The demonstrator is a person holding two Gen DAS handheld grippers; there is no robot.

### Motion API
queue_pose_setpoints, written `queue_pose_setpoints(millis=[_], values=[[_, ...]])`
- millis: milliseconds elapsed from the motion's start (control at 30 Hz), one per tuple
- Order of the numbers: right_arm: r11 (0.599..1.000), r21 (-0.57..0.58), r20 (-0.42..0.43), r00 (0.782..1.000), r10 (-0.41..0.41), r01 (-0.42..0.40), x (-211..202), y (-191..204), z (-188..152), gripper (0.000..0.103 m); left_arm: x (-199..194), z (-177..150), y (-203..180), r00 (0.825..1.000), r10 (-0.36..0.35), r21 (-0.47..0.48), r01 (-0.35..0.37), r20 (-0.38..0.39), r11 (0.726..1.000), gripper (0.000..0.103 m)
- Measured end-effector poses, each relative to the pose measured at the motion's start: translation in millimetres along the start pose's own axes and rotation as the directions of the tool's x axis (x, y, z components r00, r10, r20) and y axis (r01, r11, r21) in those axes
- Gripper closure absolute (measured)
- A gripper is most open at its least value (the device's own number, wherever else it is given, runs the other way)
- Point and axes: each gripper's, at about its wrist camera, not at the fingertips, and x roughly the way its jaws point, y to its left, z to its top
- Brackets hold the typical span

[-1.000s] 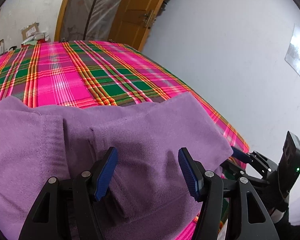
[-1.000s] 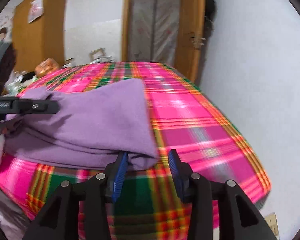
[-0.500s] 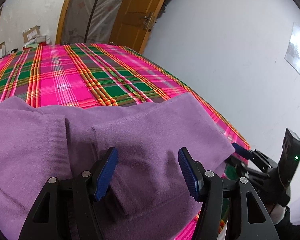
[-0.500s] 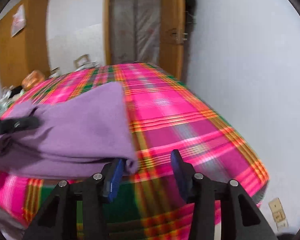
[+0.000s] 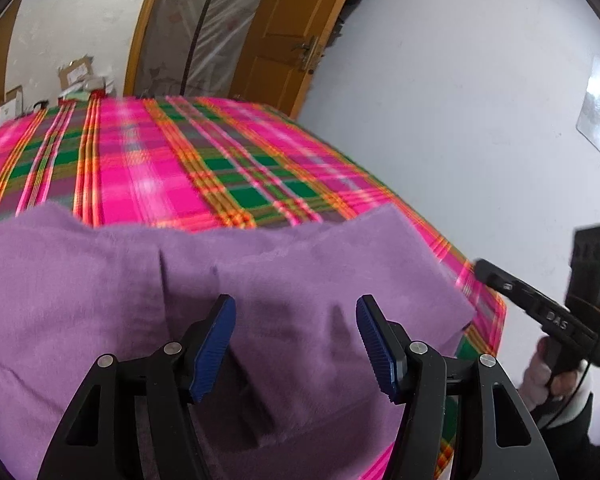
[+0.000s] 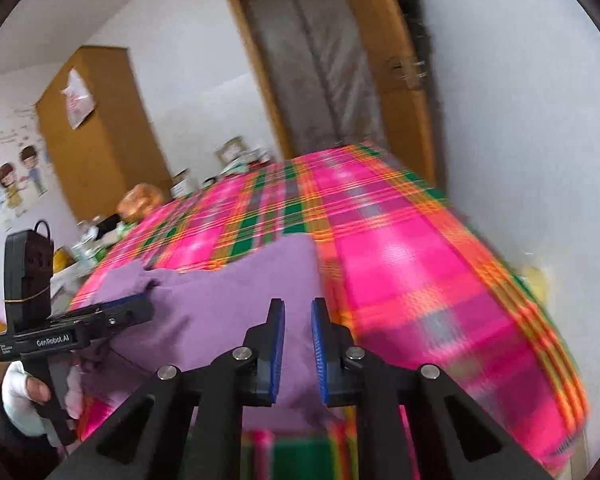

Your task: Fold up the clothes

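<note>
The right tool (image 6: 297,344) has swung up, jaws closing over the purple garment (image 6: 236,304); left tool (image 5: 296,340) gapes above it.

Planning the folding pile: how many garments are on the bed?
1: a purple garment lies at the bed's near edge, under both grippers. Its folds may hide others.
</note>
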Motion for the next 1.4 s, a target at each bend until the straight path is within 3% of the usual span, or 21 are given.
queue_pose_setpoints(millis=[67,100,167,233,333,467,567,667,800,933,1000,1033,1200,1400], values=[[0.999,-0.014,-0.053,0.998,0.035,-0.035,25,5,10,0.088,3,3,-3,1.000,-0.003,0.016,0.003,-0.004,1.000,0.038],[1.000,0.007,-0.092,0.996,0.015,-0.014,38,-1,10,0.091,6,4,-3,1.000,-0.004,0.019,0.004,-0.014,1.000,0.038],[0.998,0.049,-0.173,0.985,-0.025,0.034,63,-13,8,0.103,13,3,7,0.998,-0.019,-0.028,0.018,-0.057,0.999,0.038],[0.988,0.151,-0.164,0.985,0.044,-0.019,60,-28,13,0.103,14,4,15,0.997,-0.036,-0.066,0.032,-0.067,0.997,0.038],[0.977,0.199,-0.127,0.987,0.099,-0.072,58,-33,26,0.098,14,3,16,0.997,-0.037,-0.068,0.032,-0.073,0.997,0.038],[0.956,0.224,-0.136,0.965,0.225,-0.191,77,-29,47,0.098,16,2,16,0.996,-0.040,-0.069,0.034,-0.078,0.997,0.038],[0.949,0.295,-0.249,0.949,0.192,-0.114,116,-50,47,0.103,16,1,15,0.996,-0.037,-0.068,0.032,-0.077,0.997,0.038],[0.881,0.434,-0.197,0.935,0.295,-0.186,121,-70,44,0.103,15,0,14,0.996,-0.036,-0.068,0.031,-0.080,0.997,0.038],[0.866,0.460,-0.151,0.944,0.293,-0.195,105,-72,36,0.102,14,0,16,0.997,-0.039,-0.073,0.034,-0.070,0.997,0.038],[0.893,0.413,-0.089,0.967,0.237,-0.181,64,-71,25,0.095,3,-4,21,0.999,-0.033,-0.089,0.030,-0.038,0.996,0.038],[0.903,0.396,-0.073,0.974,0.212,-0.167,49,-71,17,0.076,-3,-9,23,0.999,-0.023,-0.089,0.020,-0.031,0.996,0.038],[0.907,0.389,-0.065,0.977,0.201,-0.161,40,-71,13,0.074,-5,-11,23,1.000,-0.012,-0.086,0.009,-0.028,0.996,0.038],[0.915,0.367,-0.043,0.980,0.196,-0.167,23,-66,-3,0.073,-25,-16,23,0.999,-0.022,-0.090,0.024,0.027,0.996,0.038],[0.951,0.264,0.011,0.987,0.163,-0.160,0,-44,-10,0.073,-50,-15,14,0.995,-0.011,-0.059,0.017,0.099,0.998,0.038]])
